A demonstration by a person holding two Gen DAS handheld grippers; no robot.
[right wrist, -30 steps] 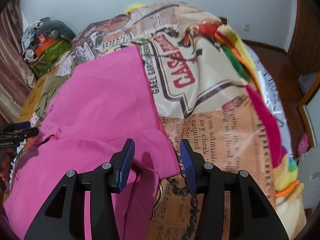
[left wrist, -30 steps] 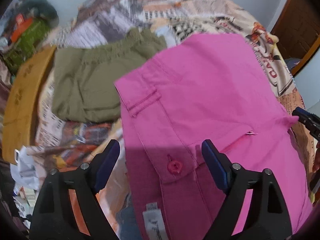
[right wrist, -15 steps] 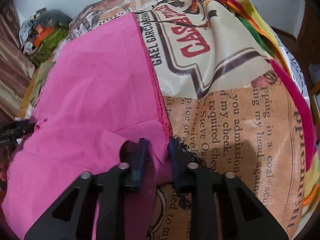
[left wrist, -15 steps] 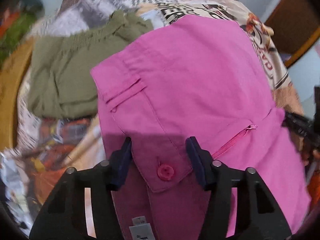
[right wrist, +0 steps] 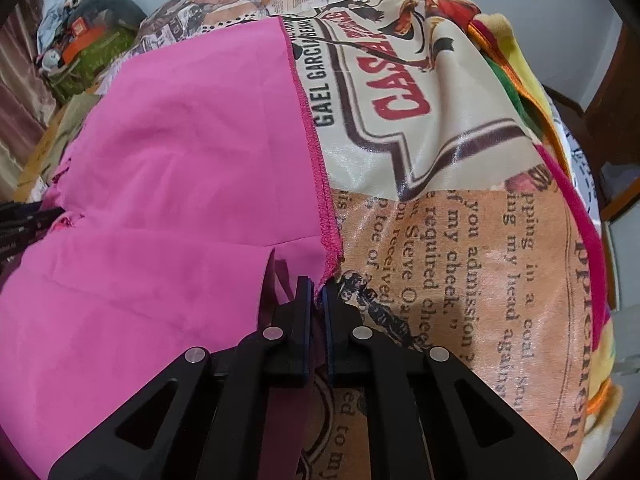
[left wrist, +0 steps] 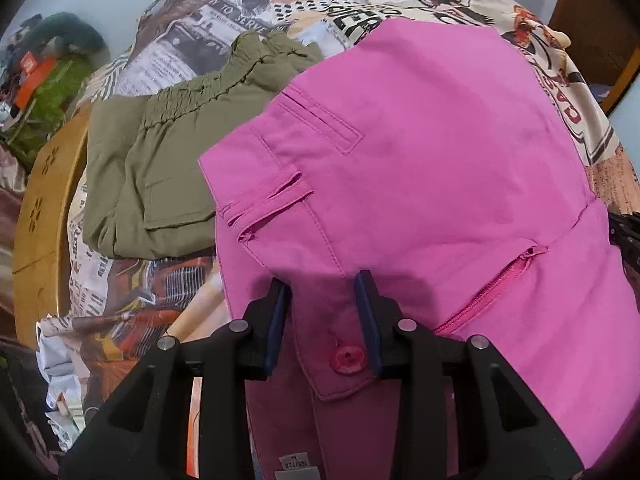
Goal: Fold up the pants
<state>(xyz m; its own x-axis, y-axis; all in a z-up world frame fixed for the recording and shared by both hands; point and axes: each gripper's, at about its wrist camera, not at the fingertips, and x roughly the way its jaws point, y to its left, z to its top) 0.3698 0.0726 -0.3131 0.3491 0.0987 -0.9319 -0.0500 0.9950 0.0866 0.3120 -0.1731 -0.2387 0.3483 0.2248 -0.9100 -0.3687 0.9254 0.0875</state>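
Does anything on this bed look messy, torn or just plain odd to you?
Nothing looks torn or spilled. The pink pants lie fairly flat on the printed bedspread, the fly half unzipped. The olive shorts beside them sit rumpled, partly under the pink waistband. A jumble of bags is heaped off the bed's far corner.

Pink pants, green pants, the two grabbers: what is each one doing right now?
Bright pink cotton pants: spread flat on the printed bedspread, waist button fastened, zipper closed.
Olive green pants: folded, lying beside the pink ones.
Left gripper: jaws partly closed around the waistband, a gap showing.
Right gripper: jaws pinched shut on the hem corner.
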